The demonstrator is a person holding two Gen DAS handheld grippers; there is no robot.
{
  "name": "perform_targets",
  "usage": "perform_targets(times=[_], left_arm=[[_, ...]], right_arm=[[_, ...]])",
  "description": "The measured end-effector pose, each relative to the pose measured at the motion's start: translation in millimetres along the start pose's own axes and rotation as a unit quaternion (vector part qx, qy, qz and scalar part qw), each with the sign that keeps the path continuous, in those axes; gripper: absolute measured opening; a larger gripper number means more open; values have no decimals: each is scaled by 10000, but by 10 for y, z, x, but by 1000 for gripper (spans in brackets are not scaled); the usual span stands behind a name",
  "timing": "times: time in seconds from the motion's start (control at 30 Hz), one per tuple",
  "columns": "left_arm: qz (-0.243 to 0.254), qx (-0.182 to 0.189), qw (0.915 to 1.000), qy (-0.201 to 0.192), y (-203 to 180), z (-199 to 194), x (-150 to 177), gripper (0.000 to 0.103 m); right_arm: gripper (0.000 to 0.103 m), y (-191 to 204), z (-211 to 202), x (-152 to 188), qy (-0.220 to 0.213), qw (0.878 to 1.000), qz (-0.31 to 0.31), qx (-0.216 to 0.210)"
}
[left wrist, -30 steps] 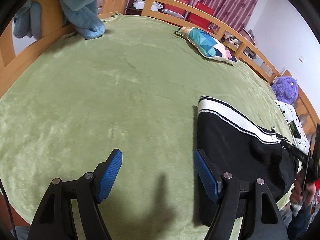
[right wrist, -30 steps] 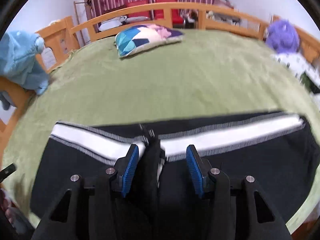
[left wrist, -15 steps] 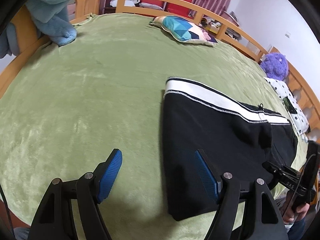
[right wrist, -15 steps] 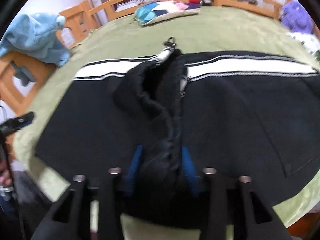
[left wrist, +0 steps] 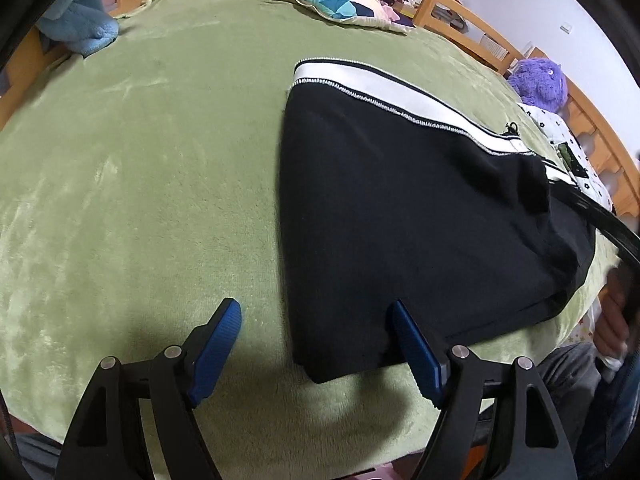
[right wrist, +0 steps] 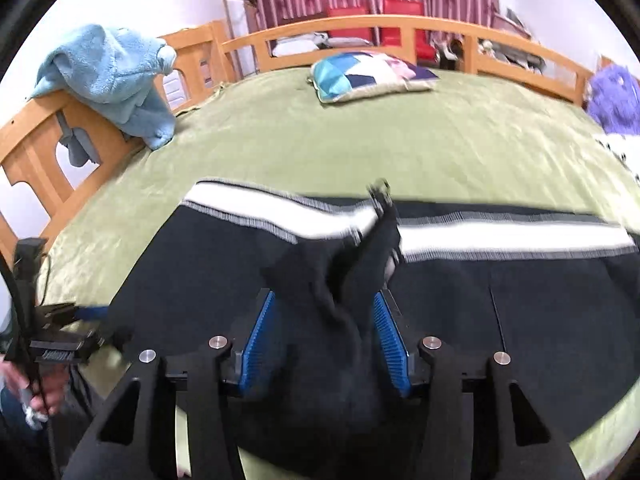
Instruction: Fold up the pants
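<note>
Black pants [left wrist: 400,216] with a white waistband [left wrist: 384,88] lie flat on a green blanket [left wrist: 140,168]. My left gripper [left wrist: 316,344] is open and empty, its jaws either side of the pants' near left corner. In the right wrist view the pants [right wrist: 500,300] fill the foreground. My right gripper [right wrist: 324,332] stands half open over a raised ridge of black cloth [right wrist: 344,264] at the pants' middle; the ridge rises between the blue pads [right wrist: 260,340] and runs up to the waistband [right wrist: 500,236].
A patterned pillow [left wrist: 340,2] lies at the far side. A blue plush blanket [right wrist: 116,80] hangs over the wooden bed rail [right wrist: 48,144] on the left. A purple plush toy [left wrist: 540,80] and a dotted cloth [left wrist: 576,152] sit at the right. My left gripper also shows in the right wrist view [right wrist: 60,340].
My right gripper, shut on the cloth ridge half a second ago, has opened its jaws and the view has tilted up. My left gripper has moved right toward the pants' corner.
</note>
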State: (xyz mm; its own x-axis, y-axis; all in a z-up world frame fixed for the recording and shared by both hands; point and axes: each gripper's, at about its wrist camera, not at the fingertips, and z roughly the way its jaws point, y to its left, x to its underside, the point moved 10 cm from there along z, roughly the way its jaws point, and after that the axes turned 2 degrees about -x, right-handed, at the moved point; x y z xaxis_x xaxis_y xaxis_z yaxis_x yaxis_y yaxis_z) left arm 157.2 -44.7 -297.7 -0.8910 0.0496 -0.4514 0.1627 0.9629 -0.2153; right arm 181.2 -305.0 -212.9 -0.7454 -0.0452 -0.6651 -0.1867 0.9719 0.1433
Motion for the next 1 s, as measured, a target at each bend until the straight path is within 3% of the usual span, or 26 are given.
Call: perform_targets(times=[0.07,0.1,0.13,0.2,0.23,0.3,0.4,0.47,0.53,0.63,0.77,0.87,1.0], left_arm=[[-9,-10,10000,-10,21,-19,-20,76],[0,-27,10000,-1,29,-11,-17,76],[14,-19,10000,31,33,6,-7,77],[-3,10,10000,74,39,33,11,78],[-30,25,10000,89,45,41,14,79],[-97,76,9998,123,52,42,0,79],[-72,147,9999,27,50,1,-52,79],[-34,81,9999,-70,68,-27,-84,79],[-58,85,9997,-225,73,-47,-147,77],[-47,-50,9993,-379,76,-31,-285,77],[8,-389,9989,-250,77,144,-439,78],[-72,-370,9993,80,63,293,-444,78],[-49,-232,9997,19,52,286,-512,76]], right_arm=[[35,0,216,-45,159,9998,-64,41],[5,-12,326,-50,286,9995,-96,84],[5,-34,445,-39,467,9987,-139,111],[5,-173,422,-144,243,9995,33,174],[5,-284,349,-221,37,9988,485,-103],[7,-424,394,-174,185,9946,983,-281],[10,-448,622,117,873,9941,642,93],[12,-388,486,188,805,9958,392,200],[34,-396,286,230,695,9960,473,290],[58,-362,-6,345,321,9977,564,215],[60,-269,70,746,645,9973,228,271],[60,-245,-13,773,308,9981,437,304],[61,-275,-155,749,215,9982,528,208]])
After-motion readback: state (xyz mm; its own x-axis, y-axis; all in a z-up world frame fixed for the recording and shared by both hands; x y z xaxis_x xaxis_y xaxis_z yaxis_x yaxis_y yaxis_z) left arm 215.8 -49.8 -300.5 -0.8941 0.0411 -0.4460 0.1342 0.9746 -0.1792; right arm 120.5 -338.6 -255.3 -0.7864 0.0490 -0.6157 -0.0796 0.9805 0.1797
